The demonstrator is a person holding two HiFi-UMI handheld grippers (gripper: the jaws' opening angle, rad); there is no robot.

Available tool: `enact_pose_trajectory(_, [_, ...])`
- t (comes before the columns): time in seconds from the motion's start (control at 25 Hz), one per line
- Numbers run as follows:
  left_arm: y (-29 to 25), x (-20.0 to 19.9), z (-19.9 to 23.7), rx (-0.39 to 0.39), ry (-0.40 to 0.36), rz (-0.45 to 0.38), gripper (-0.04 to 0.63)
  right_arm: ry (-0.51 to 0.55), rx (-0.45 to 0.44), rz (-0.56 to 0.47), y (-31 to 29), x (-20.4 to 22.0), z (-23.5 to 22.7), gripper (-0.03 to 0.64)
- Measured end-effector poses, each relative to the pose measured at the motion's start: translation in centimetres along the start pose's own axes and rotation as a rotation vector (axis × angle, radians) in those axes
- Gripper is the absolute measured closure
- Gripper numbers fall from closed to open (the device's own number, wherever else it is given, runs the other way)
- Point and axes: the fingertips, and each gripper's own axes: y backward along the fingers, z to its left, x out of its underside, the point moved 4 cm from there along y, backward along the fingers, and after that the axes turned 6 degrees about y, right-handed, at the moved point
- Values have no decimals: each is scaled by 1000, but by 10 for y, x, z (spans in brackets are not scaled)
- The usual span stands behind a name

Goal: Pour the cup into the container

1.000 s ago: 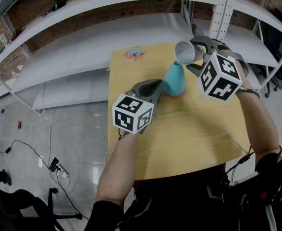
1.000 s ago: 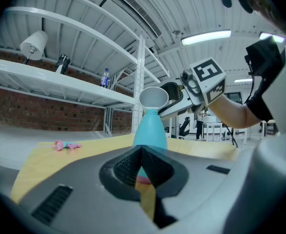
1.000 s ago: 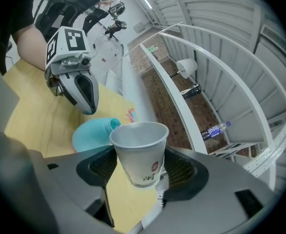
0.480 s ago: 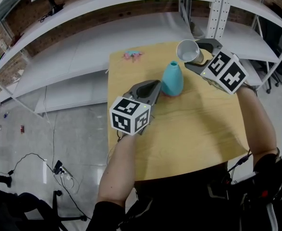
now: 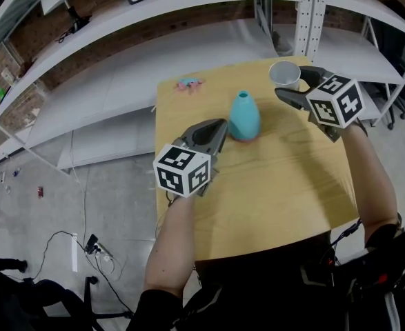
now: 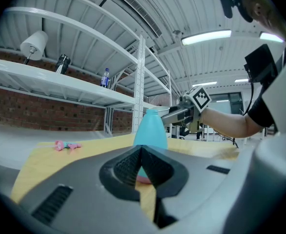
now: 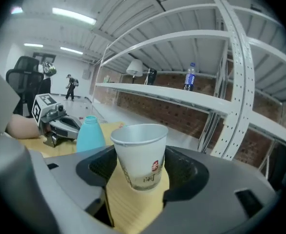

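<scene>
**Fingers [image 7: 184, 172] gripped paper cup [image 7: 139, 152] upright, right of teal container [image 7: 89, 133]**

Pressed on either side of the white paper cup, the fingers of the right gripper [image 5: 290, 83] held it at the far right corner of the wooden worktop [image 5: 271, 185]. The cup's mouth faced up and red print showed on its side. Whether its base touched the worktop could not be told.

The teal container, a narrow-necked bottle with an open top, stood upright on a pink base at the far middle of the worktop. It was to the left of the cup and clearly apart from it.

The left gripper [image 5: 219, 126] sat just near and left of the container. Its fingers [image 6: 123, 169] were closed together with nothing between them, and their tips pointed at the bottle's lower part.

A small pink object [image 5: 188, 83] lay at the far left corner of the worktop, well away from both grippers.

White metal shelving [image 5: 154, 61] ran beyond the worktop's far edge against a brick wall, and a perforated upright post [image 5: 309, 12] rose just beyond the cup. A plastic water bottle [image 7: 190, 77] stood on an upper shelf.
</scene>
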Motion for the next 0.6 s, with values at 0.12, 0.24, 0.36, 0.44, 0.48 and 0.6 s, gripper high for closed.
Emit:
enact_pose_trajectory(0.12, [-1,0,1,-7,2,-1,595,-78,35,-14,2,19,-12,308])
enact_pose_trajectory(0.24, [-2,1,0,-10,4,0,595,-135,54,-11,3,41,-18,308])
enact_pose_trajectory(0.36, [-1,1,1,-12,2,-2,595,-166,62,-2,1,57,-18,308])
enact_pose_trajectory(0.44, [-1,0,1,-14,2,-1,595,-182,59,3,-1,65,-18,308])
enact_pose_trajectory(0.48, [-2,0,1,-14,2,-1,595,-192,56,6,-2,68,-18,308])
enact_pose_trajectory(0.6, [-2,1,0,-17,4,0,595,-210,48,21,-4,76,-17,308])
